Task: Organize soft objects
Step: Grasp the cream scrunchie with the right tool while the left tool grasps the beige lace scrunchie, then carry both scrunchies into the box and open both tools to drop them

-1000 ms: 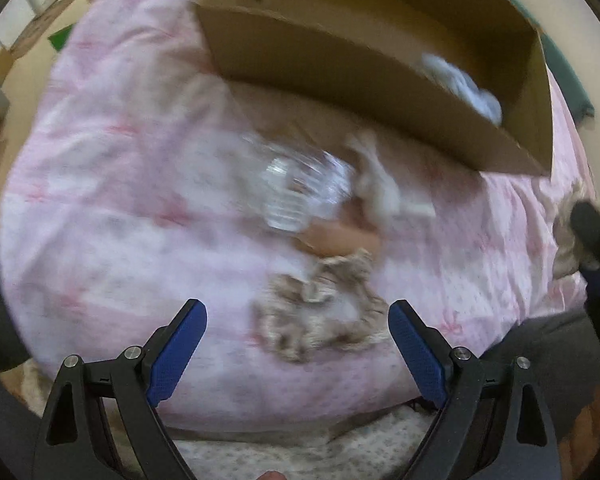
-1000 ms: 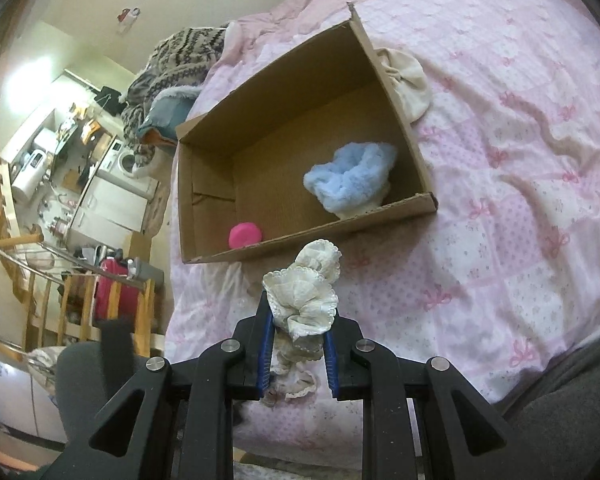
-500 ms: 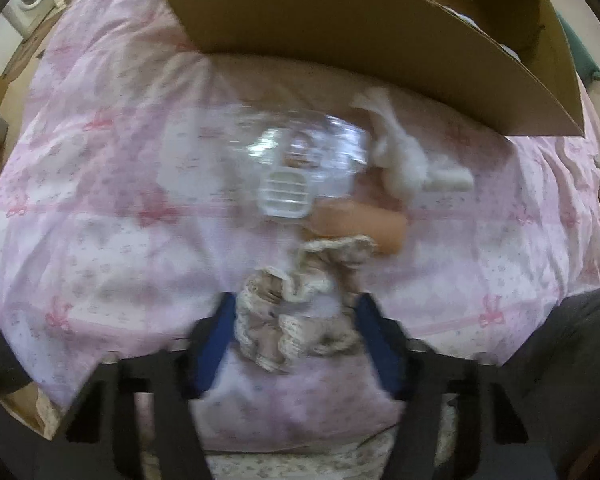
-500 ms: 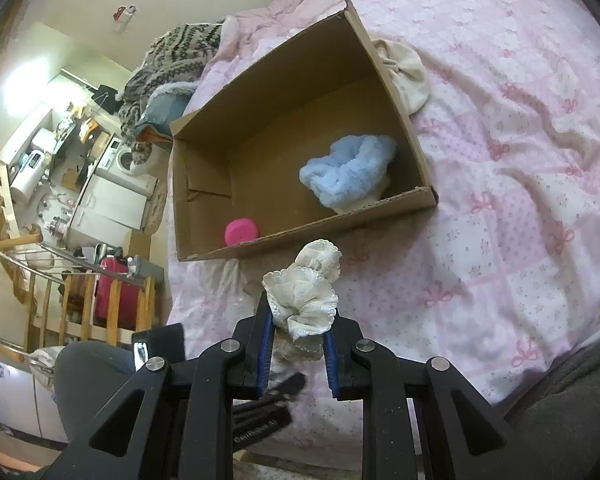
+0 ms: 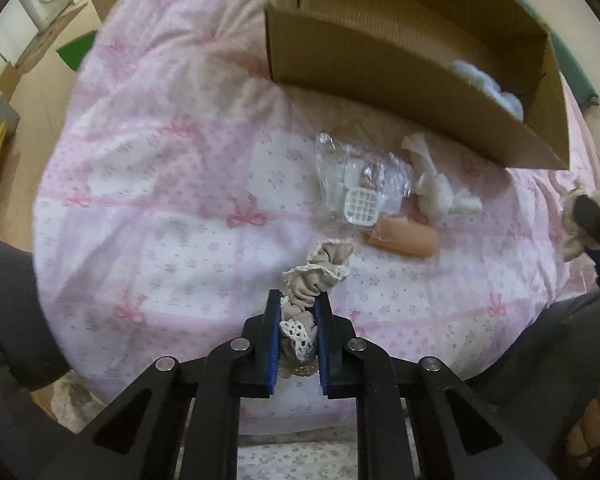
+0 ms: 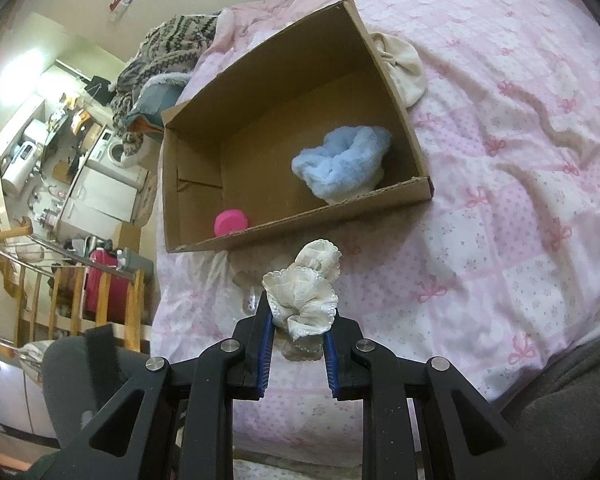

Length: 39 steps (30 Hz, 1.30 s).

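Inside cardboard box: blue fluff, pink ball; L gripper just clamped beige scrunchie, R gripper grips white scrunchie.

Ahead of your left tongs on the bed lie a plastic packet, a tube and a rag; the box sits beyond them. Beyond your right tongs, the box holds a fluffy scrunchie right and a sponge left.

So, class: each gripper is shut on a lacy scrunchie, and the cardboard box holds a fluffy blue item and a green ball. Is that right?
Not quite: the ball in the cardboard box is pink, as the right wrist view shows. The rest stands.
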Available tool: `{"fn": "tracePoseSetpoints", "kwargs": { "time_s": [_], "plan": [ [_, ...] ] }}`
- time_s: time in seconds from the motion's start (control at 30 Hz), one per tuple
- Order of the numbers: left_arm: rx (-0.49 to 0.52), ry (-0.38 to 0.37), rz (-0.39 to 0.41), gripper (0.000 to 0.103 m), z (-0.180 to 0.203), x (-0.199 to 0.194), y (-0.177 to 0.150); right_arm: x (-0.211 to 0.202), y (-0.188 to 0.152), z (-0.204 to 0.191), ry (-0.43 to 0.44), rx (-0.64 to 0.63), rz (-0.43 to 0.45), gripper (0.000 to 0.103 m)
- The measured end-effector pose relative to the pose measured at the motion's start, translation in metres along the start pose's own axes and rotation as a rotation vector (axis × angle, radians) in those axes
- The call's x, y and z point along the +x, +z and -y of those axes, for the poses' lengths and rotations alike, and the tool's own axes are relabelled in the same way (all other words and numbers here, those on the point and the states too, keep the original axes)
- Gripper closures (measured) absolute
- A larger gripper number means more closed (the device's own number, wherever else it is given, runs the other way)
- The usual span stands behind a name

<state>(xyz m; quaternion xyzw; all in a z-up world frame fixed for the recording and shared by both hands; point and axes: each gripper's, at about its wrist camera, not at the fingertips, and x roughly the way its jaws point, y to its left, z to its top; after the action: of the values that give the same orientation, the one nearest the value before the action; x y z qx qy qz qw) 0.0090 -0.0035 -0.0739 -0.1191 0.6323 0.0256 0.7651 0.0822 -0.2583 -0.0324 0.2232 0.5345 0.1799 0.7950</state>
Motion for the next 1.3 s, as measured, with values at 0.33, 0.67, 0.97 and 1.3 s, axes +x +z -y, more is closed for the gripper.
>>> {"fn": "tracePoseSetpoints", "kwargs": {
  "time_s": [0.33, 0.67, 0.97, 1.3],
  "plan": [
    [-0.030, 0.002, 0.155, 0.089, -0.021, -0.042, 0.015, 0.008, -0.001, -0.005, -0.040, -0.029, -0.019, 0.080],
    [-0.048, 0.032, 0.192, 0.089, -0.015, -0.030, 0.022, 0.008, -0.004, -0.008, -0.069, -0.049, -0.013, 0.080],
    [-0.002, -0.057, 0.323, 0.089, 0.000, -0.094, 0.058, -0.034, 0.001, -0.031, -0.045, -0.119, 0.110, 0.080],
    [0.080, -0.069, 0.473, 0.089, 0.011, -0.128, 0.115, -0.057, 0.038, -0.048, 0.006, -0.186, 0.226, 0.080]
  ]
}}
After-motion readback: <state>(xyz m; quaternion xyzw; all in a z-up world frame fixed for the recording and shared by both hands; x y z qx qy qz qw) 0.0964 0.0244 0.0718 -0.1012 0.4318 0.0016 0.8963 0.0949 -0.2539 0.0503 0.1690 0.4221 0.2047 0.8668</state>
